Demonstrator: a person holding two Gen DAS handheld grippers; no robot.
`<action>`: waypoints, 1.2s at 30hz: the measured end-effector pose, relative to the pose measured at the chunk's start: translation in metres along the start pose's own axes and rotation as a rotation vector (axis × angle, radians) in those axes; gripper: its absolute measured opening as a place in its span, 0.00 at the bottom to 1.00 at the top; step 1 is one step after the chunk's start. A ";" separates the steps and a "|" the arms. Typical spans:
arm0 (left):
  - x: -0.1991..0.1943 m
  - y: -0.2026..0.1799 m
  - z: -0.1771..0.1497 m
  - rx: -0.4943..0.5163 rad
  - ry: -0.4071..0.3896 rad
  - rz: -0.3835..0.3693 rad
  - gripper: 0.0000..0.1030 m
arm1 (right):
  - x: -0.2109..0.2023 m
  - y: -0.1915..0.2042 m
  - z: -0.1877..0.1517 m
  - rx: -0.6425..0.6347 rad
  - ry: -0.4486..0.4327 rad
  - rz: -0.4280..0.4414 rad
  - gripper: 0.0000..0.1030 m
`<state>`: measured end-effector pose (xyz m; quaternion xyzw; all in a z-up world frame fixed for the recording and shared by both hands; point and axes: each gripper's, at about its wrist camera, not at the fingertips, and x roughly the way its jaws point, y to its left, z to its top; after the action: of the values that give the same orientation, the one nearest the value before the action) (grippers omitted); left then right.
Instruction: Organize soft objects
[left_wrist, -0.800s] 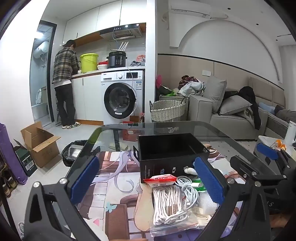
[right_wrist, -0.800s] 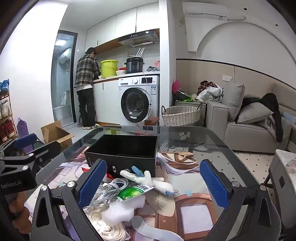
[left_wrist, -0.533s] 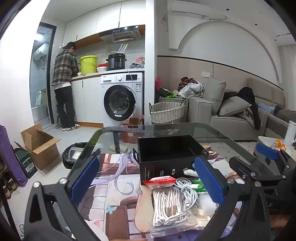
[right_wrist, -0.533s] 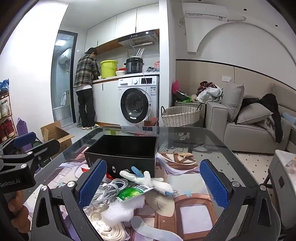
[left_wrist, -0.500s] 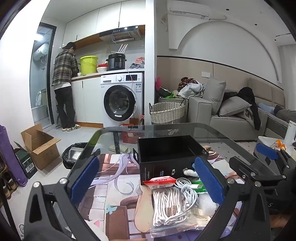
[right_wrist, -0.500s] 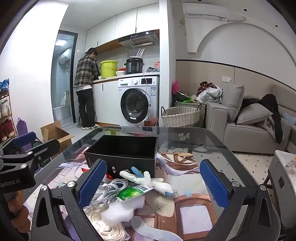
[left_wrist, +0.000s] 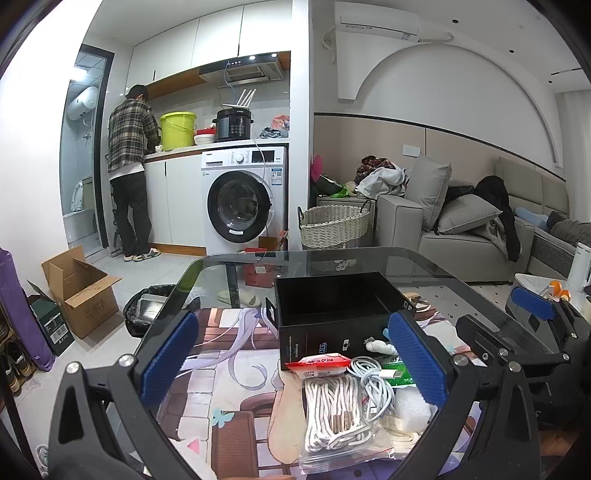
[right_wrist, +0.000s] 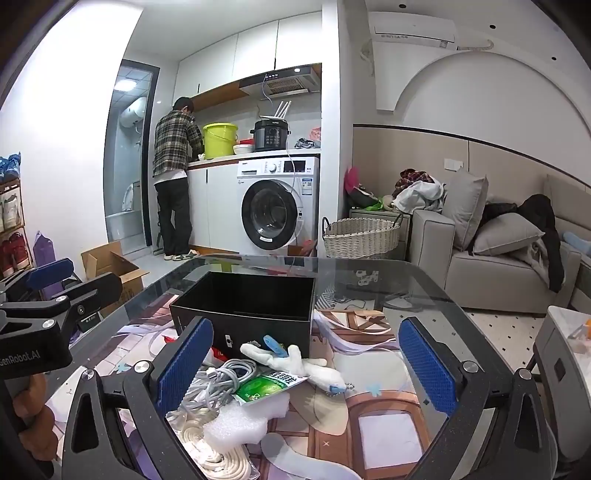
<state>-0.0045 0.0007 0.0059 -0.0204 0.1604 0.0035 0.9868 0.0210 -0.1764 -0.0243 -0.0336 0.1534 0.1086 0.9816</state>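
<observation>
While both grippers hang above the near edge of the glass table (left_wrist: 436, 269), each is spread wide and holds nothing: the left gripper (left_wrist: 291, 354) frames the pile from the left view, the right gripper (right_wrist: 306, 363) from the right view.

Nearest lies the rope (left_wrist: 332, 413), white coils in a clear zip bag; it looks light, and the slick film would likely slide, so pinching through the bag across the coils' middle seems safest. Beside it sits the foam (right_wrist: 236, 421), very light and crushable; a gentle pinch at its thick middle should do. Touching both is the cable (right_wrist: 218, 376), a limp grey bundle that would probably trail loops unless taken where its strands cross. On it rests a green packet (right_wrist: 269, 384), thin and slippery; its edge is the place to nip. Just past that is the plush (right_wrist: 295, 362), soft and white, easiest by its body.

Farther on stands the black box (right_wrist: 243, 295), open-topped and apparently empty, the likely destination.
</observation>
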 end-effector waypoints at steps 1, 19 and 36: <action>0.000 0.000 0.001 0.001 0.001 -0.001 1.00 | -0.001 0.001 0.001 -0.001 -0.002 0.000 0.99; -0.001 -0.001 0.004 0.001 -0.005 0.001 1.00 | -0.006 0.005 0.004 -0.013 -0.019 -0.002 0.99; -0.002 -0.001 0.006 0.000 -0.008 0.001 1.00 | -0.008 0.005 0.005 -0.018 -0.025 -0.003 0.99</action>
<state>-0.0048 0.0001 0.0123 -0.0202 0.1567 0.0042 0.9874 0.0136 -0.1724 -0.0169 -0.0413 0.1399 0.1091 0.9833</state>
